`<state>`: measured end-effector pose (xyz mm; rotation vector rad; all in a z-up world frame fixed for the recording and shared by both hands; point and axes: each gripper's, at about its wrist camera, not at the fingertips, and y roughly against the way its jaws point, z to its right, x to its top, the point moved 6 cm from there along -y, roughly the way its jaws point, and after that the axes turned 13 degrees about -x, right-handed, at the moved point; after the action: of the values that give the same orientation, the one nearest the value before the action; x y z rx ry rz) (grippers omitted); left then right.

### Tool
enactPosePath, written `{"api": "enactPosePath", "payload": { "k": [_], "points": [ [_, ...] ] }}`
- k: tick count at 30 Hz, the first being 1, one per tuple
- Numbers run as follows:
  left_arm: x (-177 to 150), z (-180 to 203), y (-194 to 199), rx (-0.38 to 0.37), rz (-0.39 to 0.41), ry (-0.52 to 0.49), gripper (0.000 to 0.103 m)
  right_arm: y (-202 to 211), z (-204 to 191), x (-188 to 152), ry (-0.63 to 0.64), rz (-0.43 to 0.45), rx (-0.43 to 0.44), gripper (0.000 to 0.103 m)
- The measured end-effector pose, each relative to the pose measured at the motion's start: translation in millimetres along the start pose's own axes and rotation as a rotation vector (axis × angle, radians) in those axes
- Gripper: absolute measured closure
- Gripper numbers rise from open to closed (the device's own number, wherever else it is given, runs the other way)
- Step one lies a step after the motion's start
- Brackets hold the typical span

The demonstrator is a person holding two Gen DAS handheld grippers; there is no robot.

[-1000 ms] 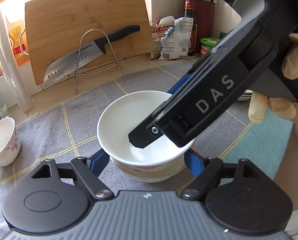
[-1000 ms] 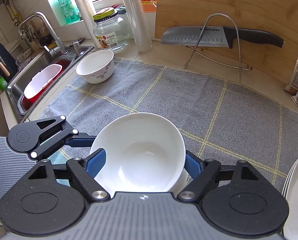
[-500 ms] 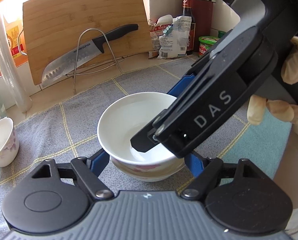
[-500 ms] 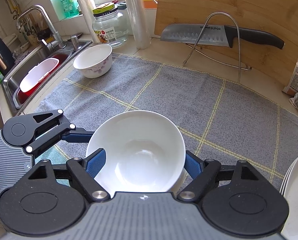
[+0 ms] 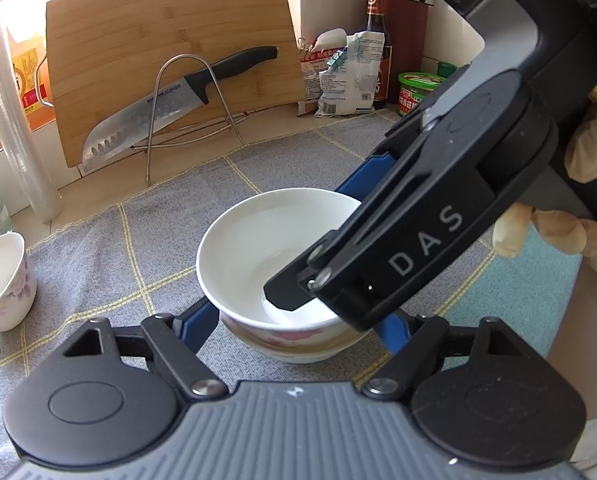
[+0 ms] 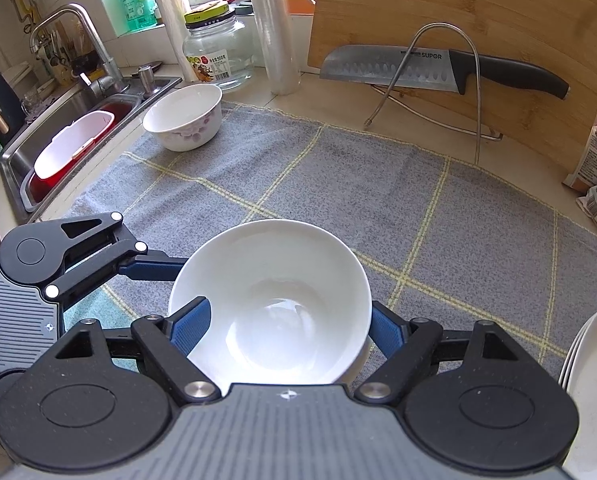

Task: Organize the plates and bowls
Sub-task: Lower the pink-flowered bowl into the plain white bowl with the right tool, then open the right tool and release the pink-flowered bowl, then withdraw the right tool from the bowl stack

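Two grippers flank one white ceramic bowl (image 6: 270,304) at lower centre: the right gripper (image 6: 284,324) clasps it, the left gripper (image 5: 294,328) is opening around it.

white bowls and plates on a grey checked cloth on the counter

a white bowl (image 6: 270,304) with a pink floral band on its outer wall stands upright and empty near the front of the cloth (image 6: 338,184), seen also from the other side (image 5: 274,264). a second, smaller white bowl with pink flowers (image 6: 183,122) stands upright at the cloth's far corner beside the sink, well apart from the first (image 5: 2,280). a stack of white plates (image 6: 590,380) lies at the right edge, only partly in view.
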<state>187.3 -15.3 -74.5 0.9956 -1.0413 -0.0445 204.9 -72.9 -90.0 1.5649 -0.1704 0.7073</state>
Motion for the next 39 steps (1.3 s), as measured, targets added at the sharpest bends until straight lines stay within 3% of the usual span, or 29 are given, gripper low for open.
{"api": "enactPosePath", "payload": {
  "k": [14,18,39],
  "points": [
    [0,-1,-1,-0.002,0.001,0.003,0.017,-3,-3,-4,0.021,-0.006,-0.011,0.006],
    [3,3,8,0.02,0.044,-0.031,0.006,0,-2,-4,0.02,0.006,-0.007,0.003],
    [-7,11,14,0.029,0.03,-0.039,0.006,10,-5,-21,-0.016,0.036,-0.025,0.001]
  ]
}}
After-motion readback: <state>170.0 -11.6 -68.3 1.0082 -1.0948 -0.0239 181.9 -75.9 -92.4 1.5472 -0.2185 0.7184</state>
